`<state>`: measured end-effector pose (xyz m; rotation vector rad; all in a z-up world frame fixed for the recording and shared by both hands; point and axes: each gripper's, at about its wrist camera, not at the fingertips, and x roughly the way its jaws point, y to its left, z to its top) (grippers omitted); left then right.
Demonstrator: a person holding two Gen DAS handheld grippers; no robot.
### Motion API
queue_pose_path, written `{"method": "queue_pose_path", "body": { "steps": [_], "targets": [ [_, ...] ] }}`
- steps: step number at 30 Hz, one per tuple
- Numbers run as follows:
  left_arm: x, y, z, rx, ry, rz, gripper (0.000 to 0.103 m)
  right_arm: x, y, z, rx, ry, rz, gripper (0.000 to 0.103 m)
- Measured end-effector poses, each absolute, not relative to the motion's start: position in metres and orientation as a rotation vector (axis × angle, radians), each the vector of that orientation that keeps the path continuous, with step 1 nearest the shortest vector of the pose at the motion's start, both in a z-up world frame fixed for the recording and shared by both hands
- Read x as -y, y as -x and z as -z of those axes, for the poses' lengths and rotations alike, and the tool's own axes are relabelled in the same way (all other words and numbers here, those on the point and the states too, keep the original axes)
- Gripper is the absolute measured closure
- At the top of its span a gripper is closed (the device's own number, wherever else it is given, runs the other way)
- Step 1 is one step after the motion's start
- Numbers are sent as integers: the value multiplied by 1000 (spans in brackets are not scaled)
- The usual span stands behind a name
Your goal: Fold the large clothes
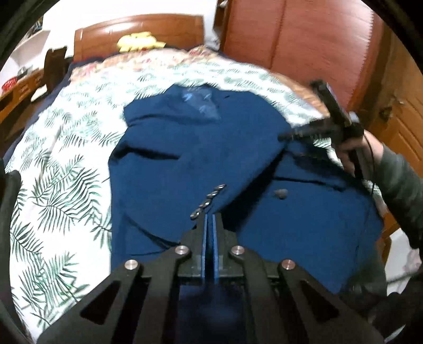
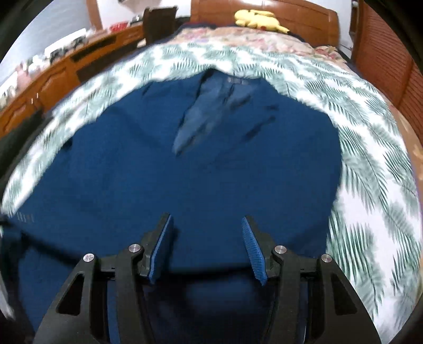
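Observation:
A dark blue jacket (image 1: 201, 148) lies spread on the bed, its collar at the far end. One sleeve with a row of cuff buttons (image 1: 208, 202) lies folded across its front. My left gripper (image 1: 210, 215) is shut on the sleeve cuff, right by the buttons. In the left wrist view my right gripper (image 1: 283, 137) hovers over the jacket's right shoulder area, held by a hand. In the right wrist view the right gripper (image 2: 207, 219) is open and empty just above the jacket (image 2: 185, 172).
The bed has a white cover with green leaf print (image 1: 60, 164). A wooden headboard (image 1: 137, 31) with a yellow plush toy (image 2: 257, 18) stands at the far end. A wooden wardrobe (image 1: 304, 39) is on the right, a wooden desk (image 2: 53, 76) on the left.

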<state>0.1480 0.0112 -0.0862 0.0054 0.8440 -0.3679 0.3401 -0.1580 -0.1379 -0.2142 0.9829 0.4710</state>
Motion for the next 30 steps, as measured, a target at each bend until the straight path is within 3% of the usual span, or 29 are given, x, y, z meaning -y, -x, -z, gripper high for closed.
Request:
{"method": "queue_pose_path", "body": {
  "steps": [4, 7, 13, 21, 28, 30],
  "targets": [
    [4, -124, 67, -826, -44, 332, 100, 186, -281, 138, -1069, 234, -407, 49],
    [2, -99, 44, -790, -66, 313, 96, 204, -228, 112, -1025, 233, -373, 49],
    [-26, -58, 15, -761, -82, 238, 79, 236, -136, 46, -893, 182, -349, 49],
    [-52, -37, 33, -780, -63, 178, 69, 249, -86, 23, -807, 152, -296, 49],
    [-63, -32, 68, -820, -30, 139, 67, 245, -75, 30, -791, 121, -310, 48],
    [-65, -33, 77, -830, -36, 114, 67, 242, -74, 38, -801, 123, -320, 42]
  ]
}}
